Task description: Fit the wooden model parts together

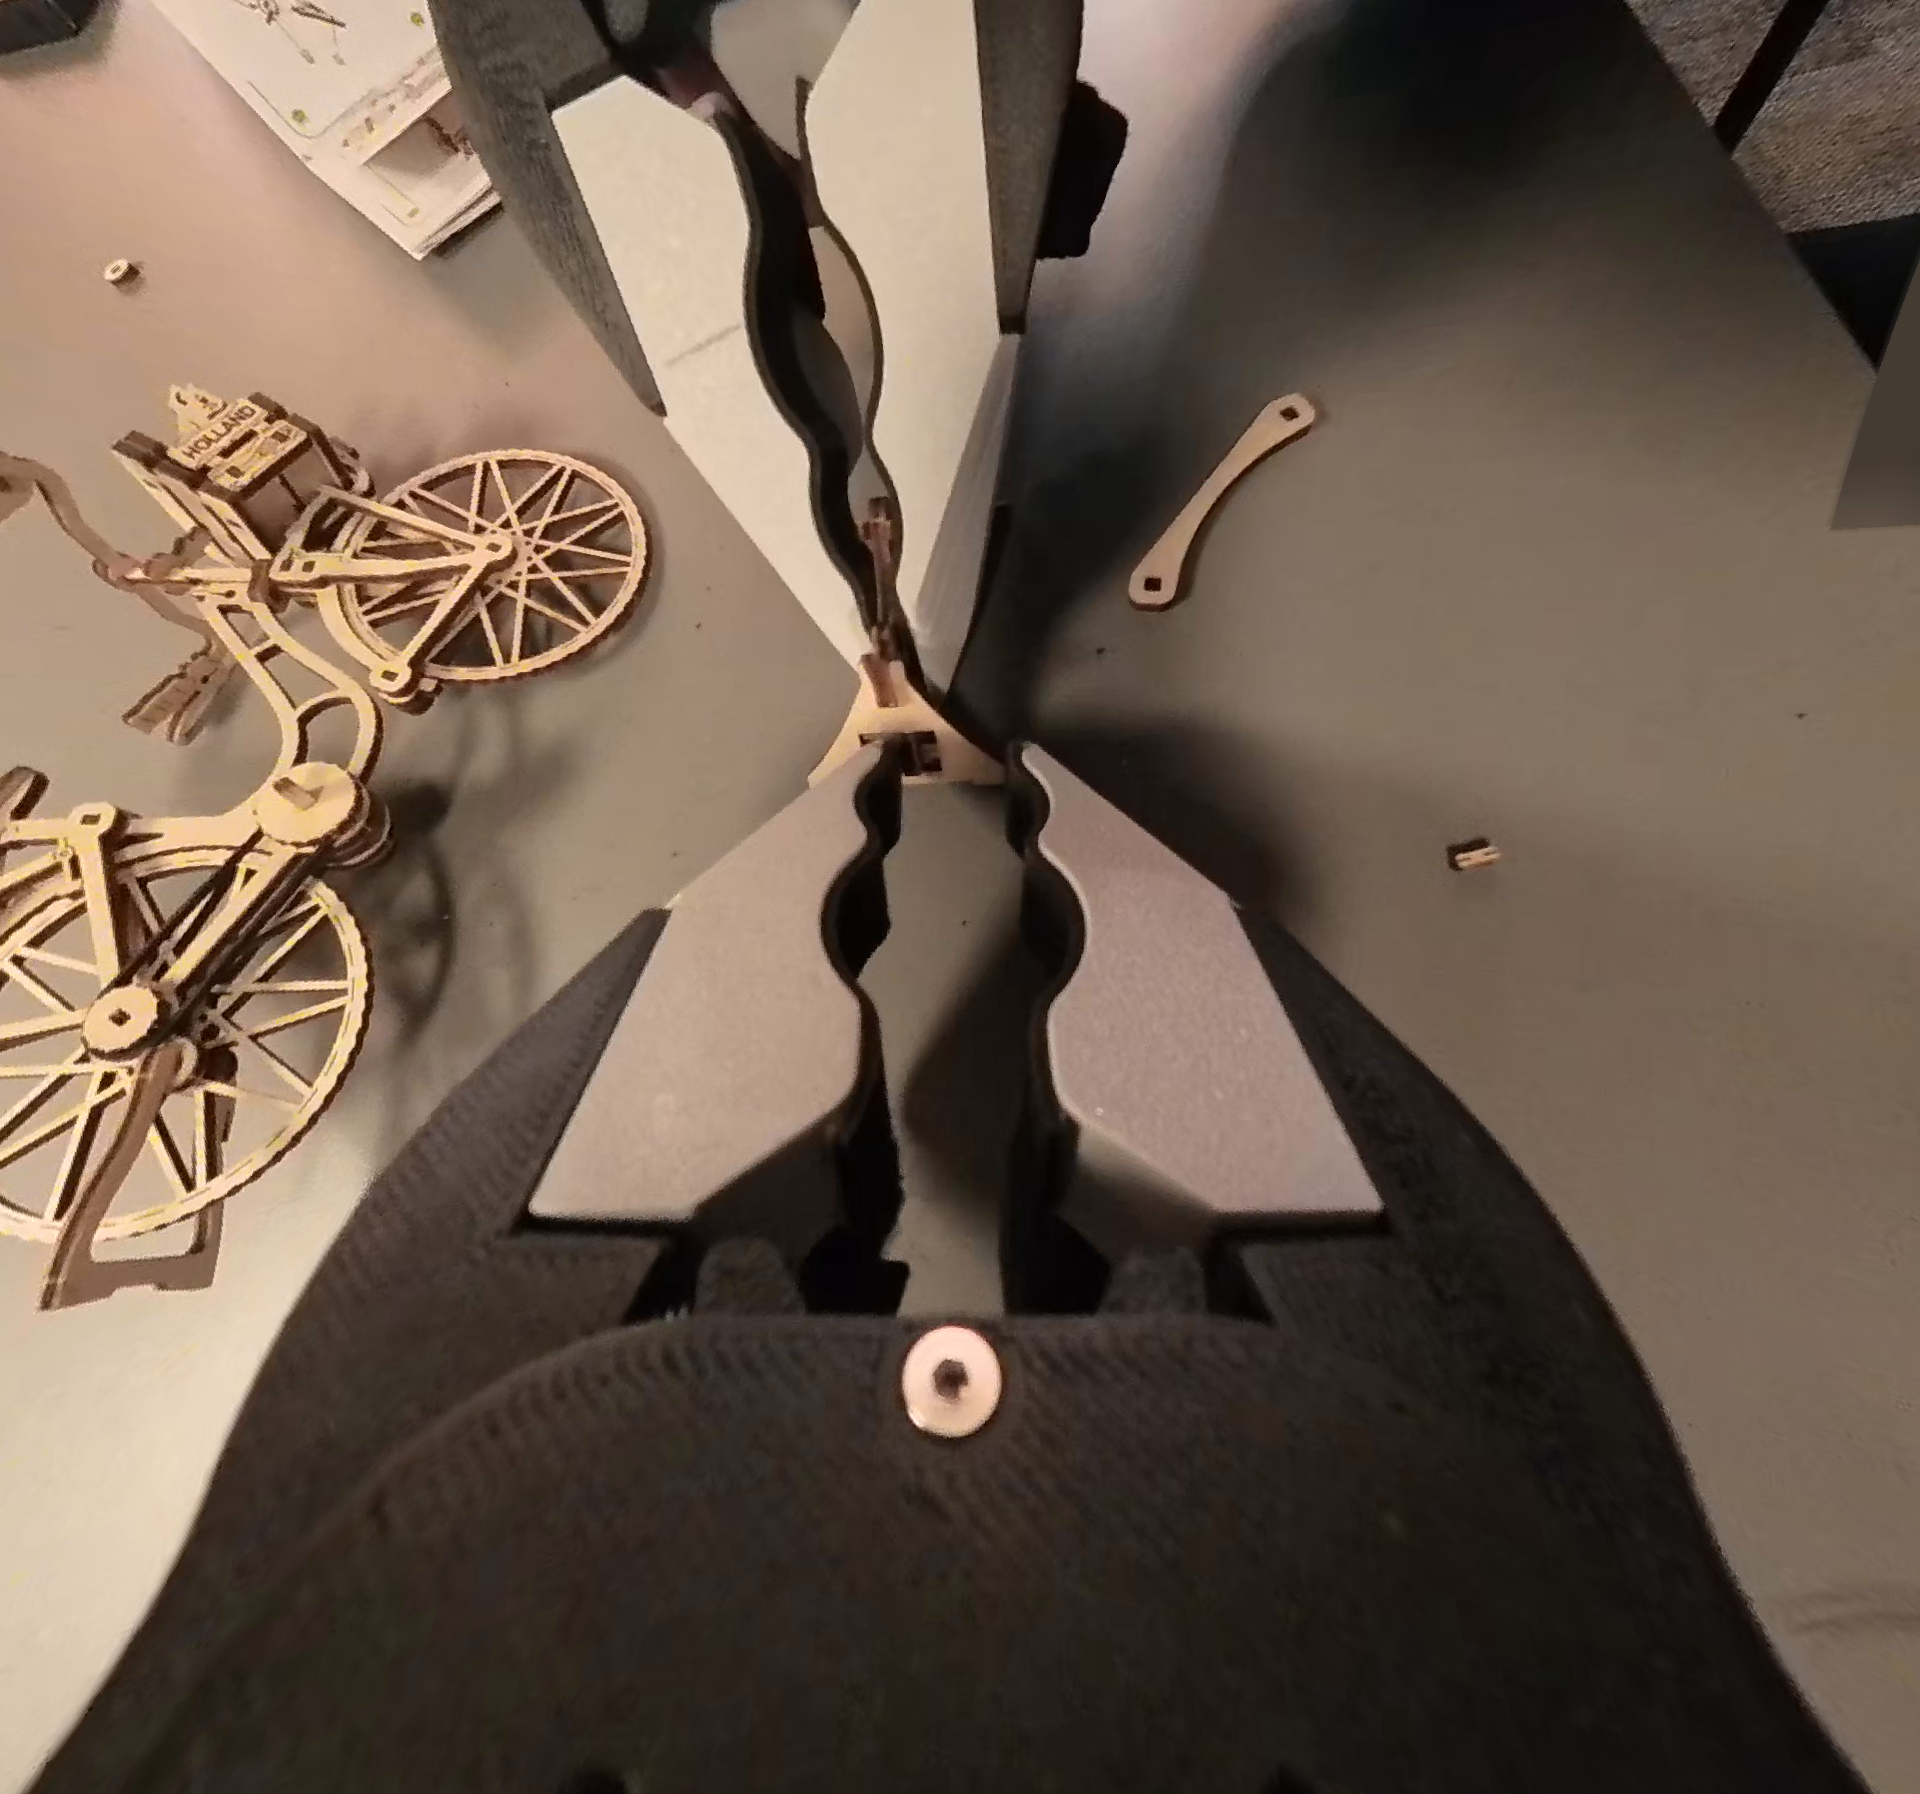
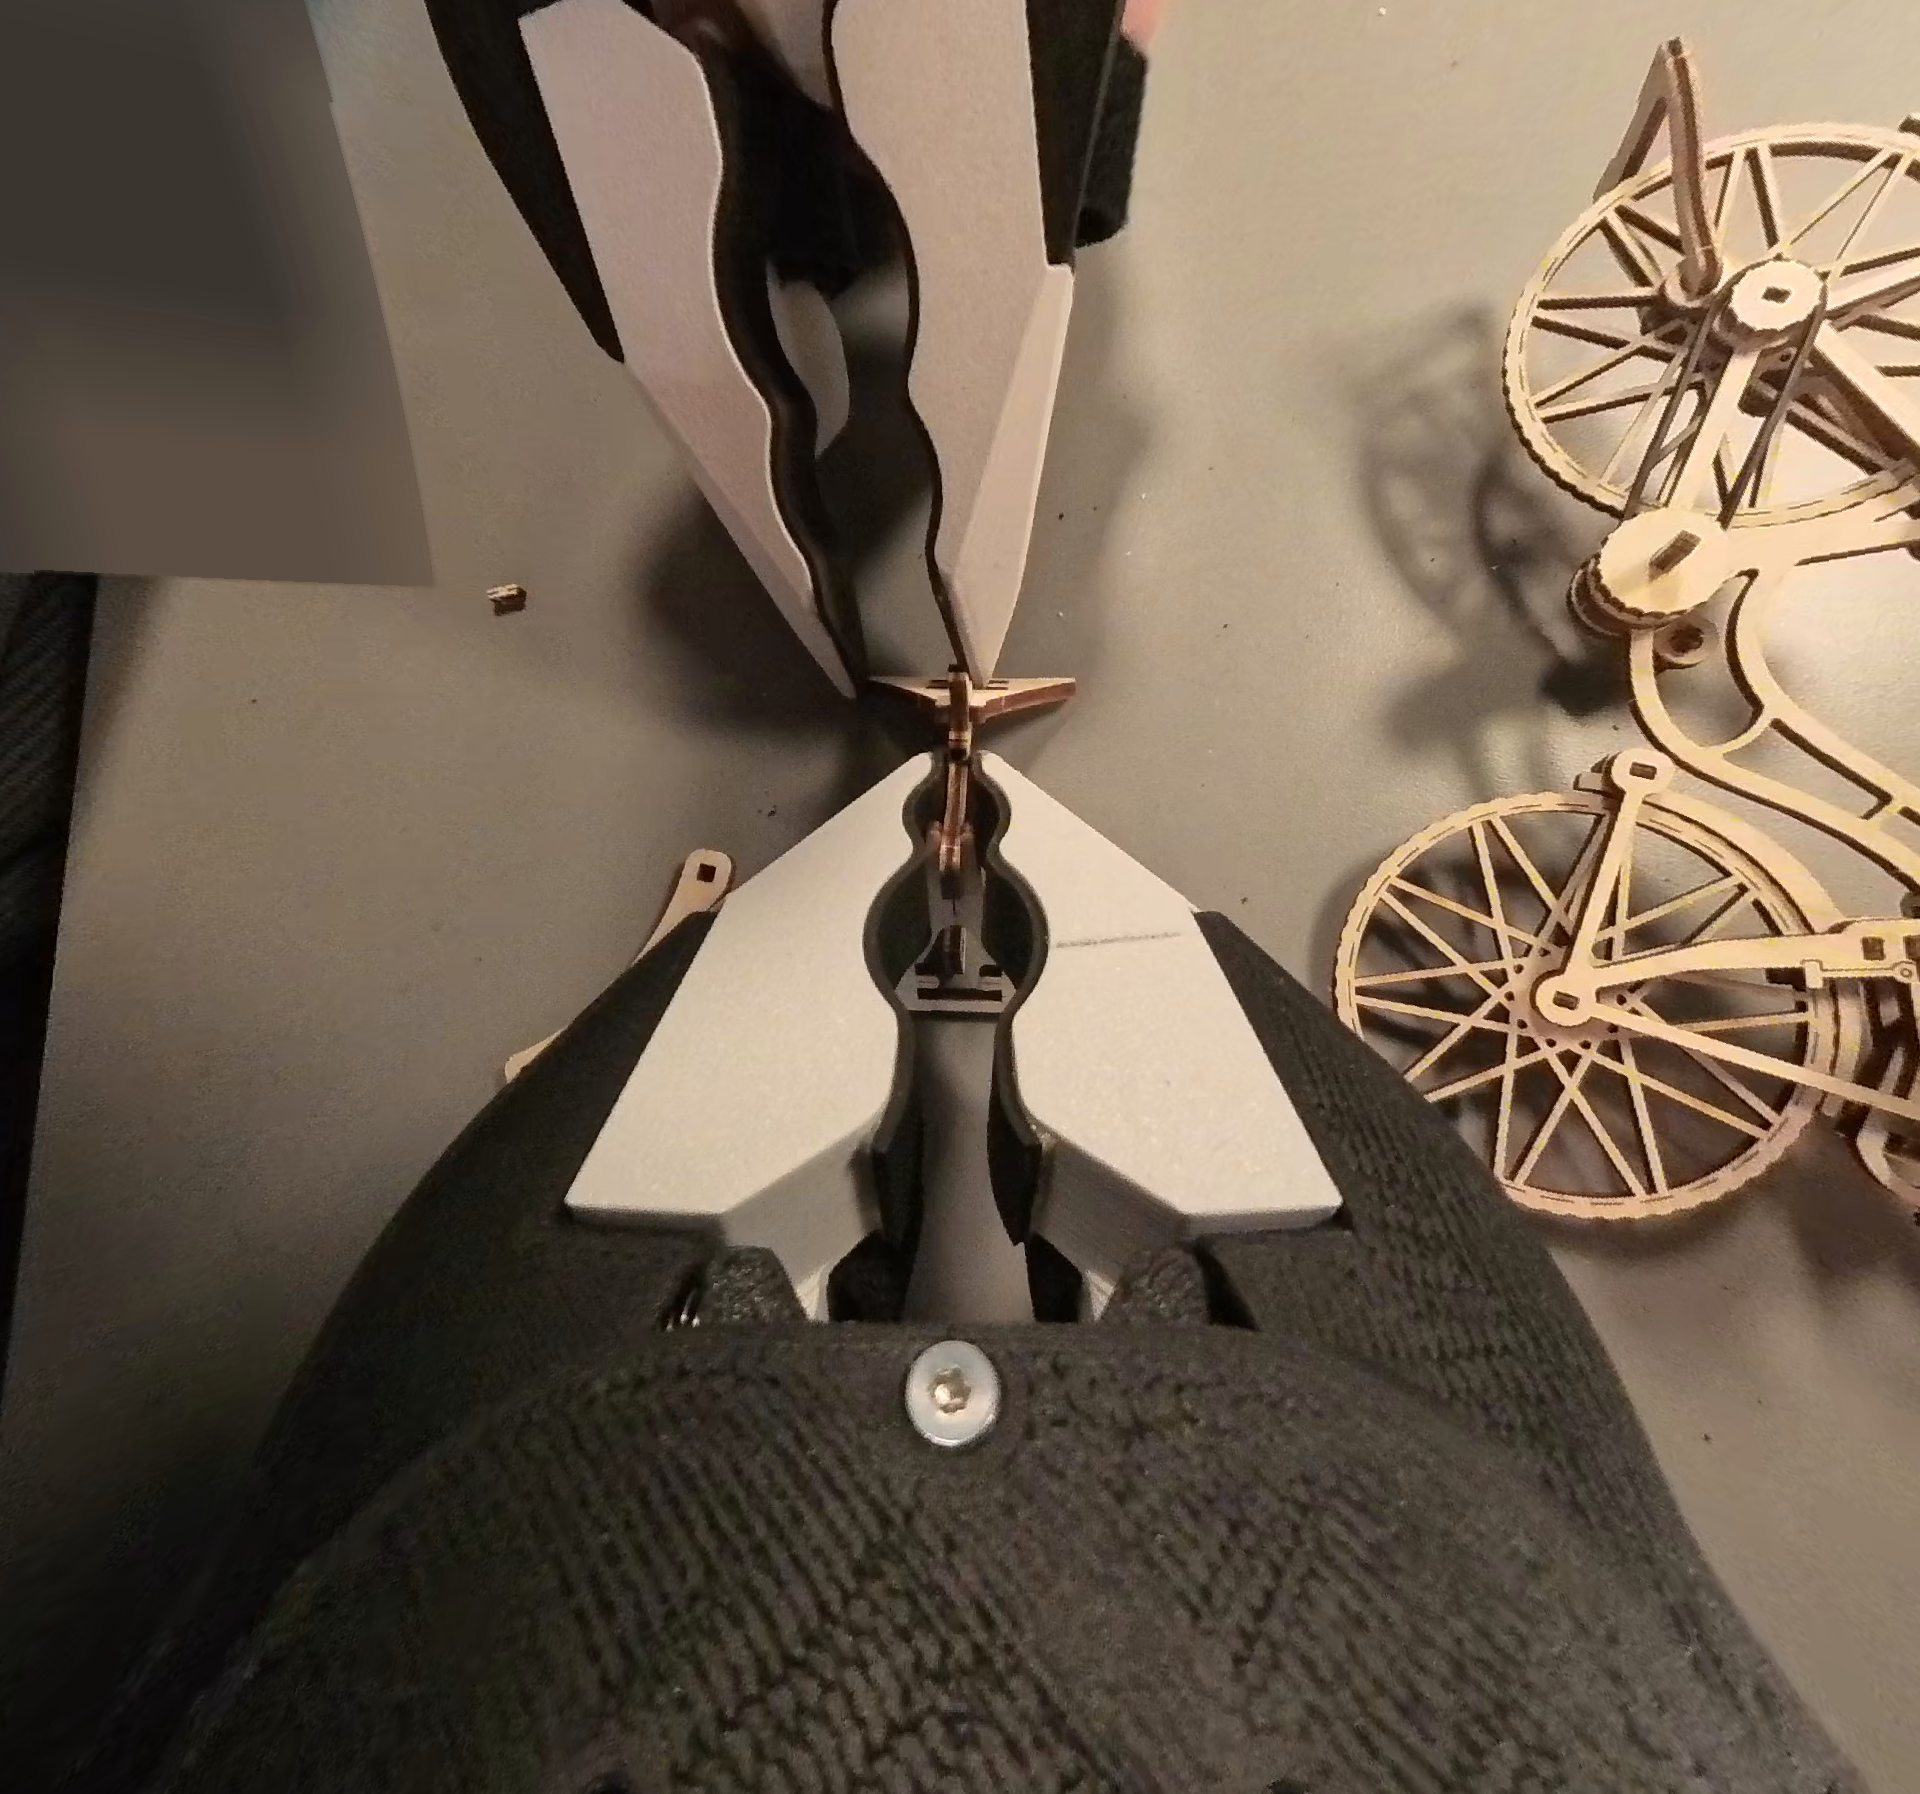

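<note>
My left gripper (image 1: 954,768) is shut on a small flat triangular wooden plate (image 1: 868,742) at its fingertips, just above the grey table. My right gripper (image 2: 956,770) is shut on a slender dark wooden part (image 2: 951,835) that lies along its jaws. The tip of this part meets the middle of the plate (image 2: 1023,695), which shows edge-on in the right wrist view. The two grippers face each other tip to tip: the right gripper (image 1: 902,658) comes in from the top of the left wrist view, and the left gripper (image 2: 909,679) from the top of the right wrist view.
A built wooden bicycle model (image 1: 312,539) lies on the table (image 1: 1455,1069) to my left, and it also shows in the right wrist view (image 2: 1558,1032). A curved wooden strip (image 1: 1221,503), a tiny wooden block (image 1: 1473,856), a small ring (image 1: 123,272) and an instruction sheet (image 1: 312,30) lie around. My left and right fingertips are right by each other. The tiny wooden block (image 1: 1473,856) is about 8 centimetres from my left fingertips. Seen from the right wrist view (image 2: 505,592) as well.
</note>
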